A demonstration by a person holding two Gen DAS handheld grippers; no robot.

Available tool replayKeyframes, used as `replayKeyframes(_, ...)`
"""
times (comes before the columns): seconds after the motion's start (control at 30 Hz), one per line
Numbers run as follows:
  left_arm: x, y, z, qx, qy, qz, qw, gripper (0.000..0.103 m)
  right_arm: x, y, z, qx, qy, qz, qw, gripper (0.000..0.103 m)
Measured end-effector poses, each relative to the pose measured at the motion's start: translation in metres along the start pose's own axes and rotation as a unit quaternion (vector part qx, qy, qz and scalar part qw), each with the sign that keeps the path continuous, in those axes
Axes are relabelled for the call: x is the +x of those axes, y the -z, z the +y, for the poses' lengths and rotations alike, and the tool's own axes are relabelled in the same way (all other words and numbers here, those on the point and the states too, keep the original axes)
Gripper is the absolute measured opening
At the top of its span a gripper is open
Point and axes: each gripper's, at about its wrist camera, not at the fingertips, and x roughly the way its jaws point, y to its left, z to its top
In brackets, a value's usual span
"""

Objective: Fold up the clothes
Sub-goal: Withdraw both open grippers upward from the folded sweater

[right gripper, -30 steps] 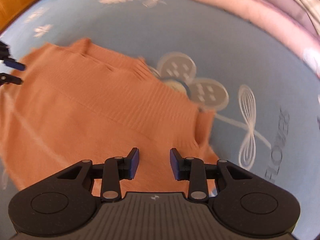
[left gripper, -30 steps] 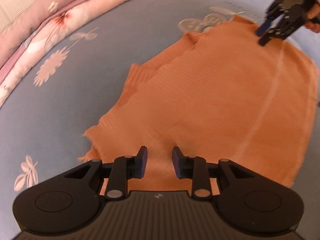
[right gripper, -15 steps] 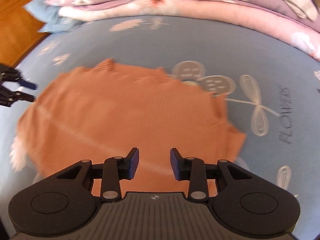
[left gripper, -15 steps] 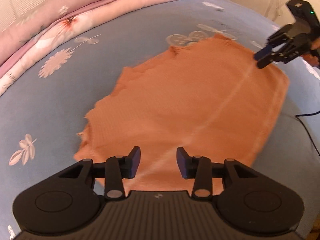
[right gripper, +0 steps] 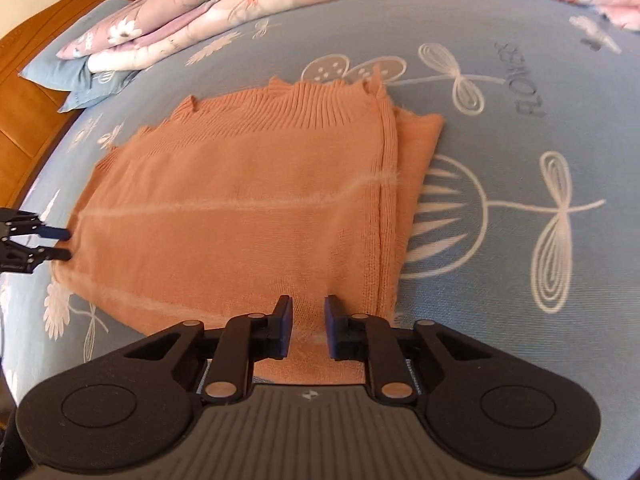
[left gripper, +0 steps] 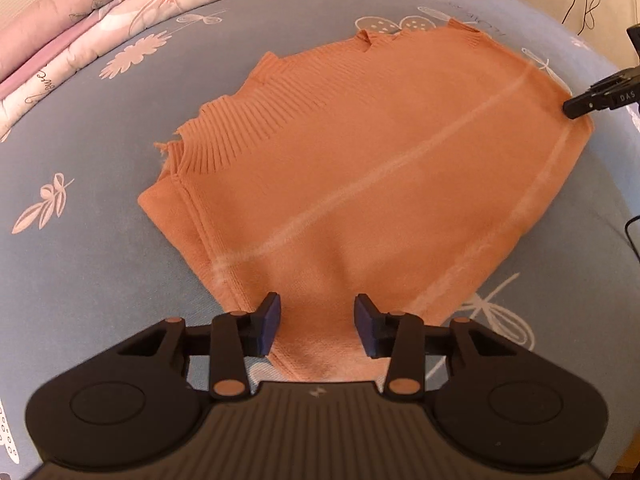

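The orange sweater lies flat on the bed, partly folded. The left gripper hangs released over its near corner; the right gripper, fingers closing with cloth between them, likely readies the next fold.

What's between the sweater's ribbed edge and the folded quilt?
Only bare blue sheet with printed flowers between the sweater and quilt; the left wrist view shows it.
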Motion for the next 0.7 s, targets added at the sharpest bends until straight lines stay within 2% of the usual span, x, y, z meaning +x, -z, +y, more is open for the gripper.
replayKeyframes(0.1,-0.008,-0.007,-0.028,0.026,0.039,-0.037,0.9982,0.052,-0.002,0.001,0.032,-0.019,-0.035,-0.016,0.999,0.030)
replayKeyframes(0.13,-0.004,-0.009,-0.038,0.039,0.040,-0.041,0.9976,0.052,0.002,0.002,0.043,-0.032,-0.040,-0.013,0.999,0.031)
replayKeyframes(0.2,0.012,-0.008,-0.052,0.055,0.026,-0.029,0.9977,0.052,0.017,0.007,0.059,-0.050,-0.036,0.003,0.998,0.033)
replayKeyframes(0.27,0.031,0.001,-0.055,0.063,-0.001,0.002,0.9980,0.053,0.033,0.018,0.061,-0.053,-0.012,0.022,0.998,0.033)
replayKeyframes(0.3,0.040,0.009,-0.052,0.063,-0.023,0.025,0.9974,0.057,0.036,0.023,0.055,-0.045,-0.001,0.024,0.999,0.028)
replayKeyframes(0.37,0.033,0.022,-0.037,0.024,-0.008,0.008,0.9996,0.057,0.024,0.031,0.030,0.010,-0.012,0.010,1.000,0.026)
replayKeyframes(0.4,0.025,0.027,-0.030,0.000,0.001,0.004,1.0000,0.053,0.014,0.034,0.019,0.034,-0.012,0.005,0.999,0.027)
replayKeyframes(0.43,0.016,0.031,-0.024,-0.023,0.008,-0.001,0.9997,0.053,0.001,0.037,0.011,0.043,-0.014,-0.007,0.999,0.027)
replayKeyframes(0.47,0.006,0.035,-0.018,-0.038,0.019,-0.009,0.9991,0.054,-0.014,0.041,0.004,0.048,-0.017,-0.021,0.998,0.031)
replayKeyframes(0.5,-0.002,0.039,-0.013,-0.051,0.026,-0.012,0.9983,0.055,-0.027,0.043,-0.001,0.048,-0.008,-0.034,0.998,0.042)
replayKeyframes(0.53,-0.008,0.043,-0.009,-0.062,0.028,-0.011,0.9976,0.056,-0.039,0.044,-0.006,0.046,0.003,-0.046,0.998,0.047)
replayKeyframes(0.63,-0.017,0.053,-0.002,-0.074,0.002,0.000,0.9972,0.056,-0.049,0.042,-0.022,0.047,0.032,-0.052,0.997,0.048)
replayKeyframes(0.7,-0.016,0.056,0.005,-0.101,-0.007,-0.002,0.9948,0.055,-0.045,0.039,-0.032,0.057,0.037,-0.049,0.996,0.048)
